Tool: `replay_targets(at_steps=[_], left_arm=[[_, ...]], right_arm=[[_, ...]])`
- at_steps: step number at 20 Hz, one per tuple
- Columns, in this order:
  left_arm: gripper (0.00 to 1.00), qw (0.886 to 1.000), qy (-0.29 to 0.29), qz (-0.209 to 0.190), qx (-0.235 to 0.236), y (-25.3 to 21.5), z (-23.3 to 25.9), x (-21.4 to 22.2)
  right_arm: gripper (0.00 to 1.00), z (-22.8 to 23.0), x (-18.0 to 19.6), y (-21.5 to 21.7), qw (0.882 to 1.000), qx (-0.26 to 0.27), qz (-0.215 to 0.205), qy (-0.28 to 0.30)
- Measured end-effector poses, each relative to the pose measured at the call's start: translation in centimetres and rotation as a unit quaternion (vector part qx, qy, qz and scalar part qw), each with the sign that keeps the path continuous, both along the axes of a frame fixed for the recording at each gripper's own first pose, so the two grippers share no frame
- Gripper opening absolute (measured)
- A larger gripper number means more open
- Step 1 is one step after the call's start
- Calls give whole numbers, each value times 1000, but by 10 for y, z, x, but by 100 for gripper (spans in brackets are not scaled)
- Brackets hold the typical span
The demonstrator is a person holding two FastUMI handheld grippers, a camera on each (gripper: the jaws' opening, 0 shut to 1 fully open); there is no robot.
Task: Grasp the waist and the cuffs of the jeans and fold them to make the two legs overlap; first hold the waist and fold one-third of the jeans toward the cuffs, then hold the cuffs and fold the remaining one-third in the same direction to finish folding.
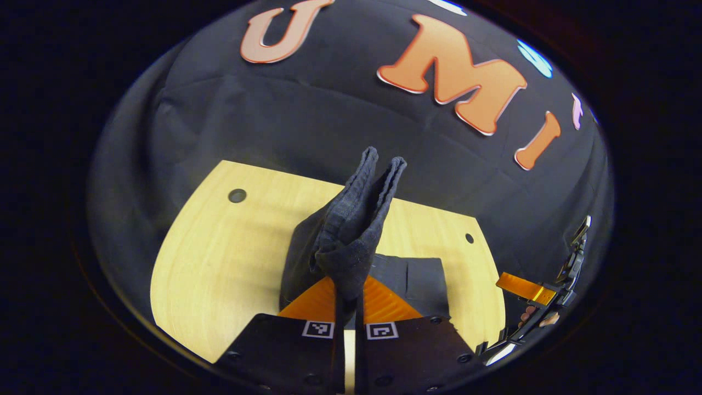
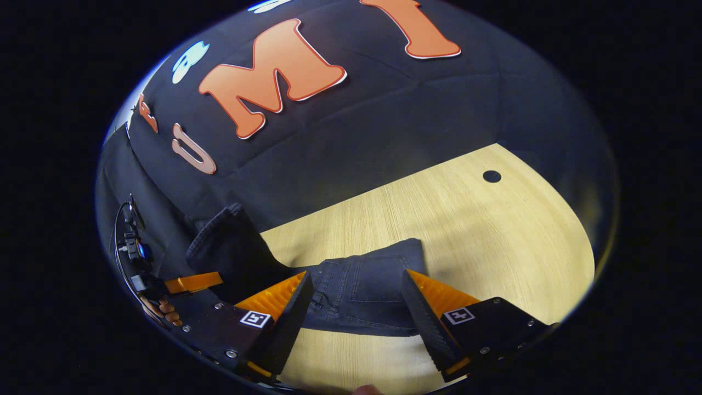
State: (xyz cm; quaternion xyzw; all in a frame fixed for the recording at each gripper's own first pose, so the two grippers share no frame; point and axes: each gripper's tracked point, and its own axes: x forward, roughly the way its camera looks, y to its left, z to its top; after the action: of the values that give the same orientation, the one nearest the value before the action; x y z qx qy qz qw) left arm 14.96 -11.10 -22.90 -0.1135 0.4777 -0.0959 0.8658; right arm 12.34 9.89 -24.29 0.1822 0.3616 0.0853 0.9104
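Left claw [image 1: 349,307] clenched on a bunched end of the dark jeans [image 1: 351,230], which stands up off the wooden surface [image 1: 219,258] just ahead of its fingers; which end it is I cannot tell. Right claw [image 2: 356,307] released, jaws spread either side of the waist and back-pocket part of the jeans [image 2: 362,291] lying flat near the surface's near edge. Bare surface out to the far edge and its holes; the right claw's fingers hide the near hem.
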Motion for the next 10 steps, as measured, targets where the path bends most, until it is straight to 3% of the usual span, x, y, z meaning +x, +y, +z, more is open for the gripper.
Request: replay_targets(at_steps=[10], left_arm=[[7,995,38,-77,49,-111,-65,-29]], right_arm=[[99,13,-6,-21,999,-24,18,-36]])
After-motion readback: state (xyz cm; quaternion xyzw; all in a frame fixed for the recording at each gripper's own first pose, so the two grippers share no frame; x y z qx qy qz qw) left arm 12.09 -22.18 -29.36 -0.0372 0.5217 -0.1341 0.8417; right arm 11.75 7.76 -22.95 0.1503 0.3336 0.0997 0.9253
